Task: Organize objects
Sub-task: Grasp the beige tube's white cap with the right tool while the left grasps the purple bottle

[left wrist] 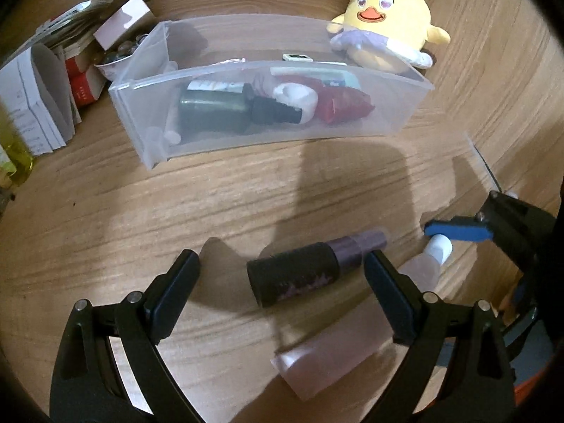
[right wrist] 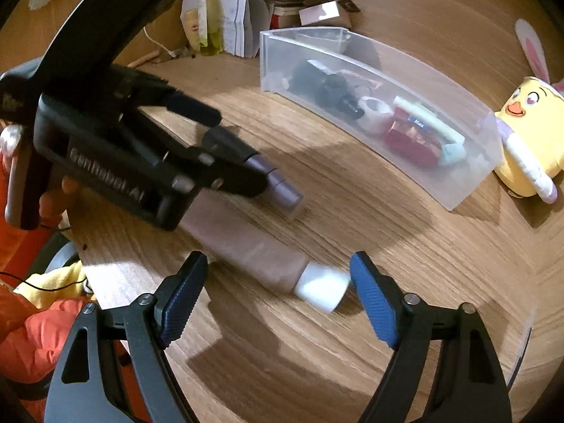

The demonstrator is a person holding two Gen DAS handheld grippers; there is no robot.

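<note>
A dark bottle with a purple cap (left wrist: pixel 306 271) lies on the wooden table between the fingers of my open left gripper (left wrist: pixel 282 278); it also shows in the right wrist view (right wrist: pixel 278 187), partly hidden by the left gripper. A pink tube with a white cap (right wrist: pixel 268 264) lies between the fingers of my open right gripper (right wrist: pixel 278 282); it also shows in the left wrist view (left wrist: pixel 331 356). A clear plastic bin (left wrist: pixel 405 105) farther back holds a dark bottle (left wrist: pixel 218 105), a white ring-shaped item (left wrist: pixel 296 97) and a red packet (left wrist: pixel 345 105).
A yellow chick plush (left wrist: pixel 387 31) sits right of the bin (right wrist: pixel 472 190). Paper boxes and booklets (left wrist: pixel 42 98) crowd the back left. An orange cloth (right wrist: pixel 35 338) lies off the table's near left edge.
</note>
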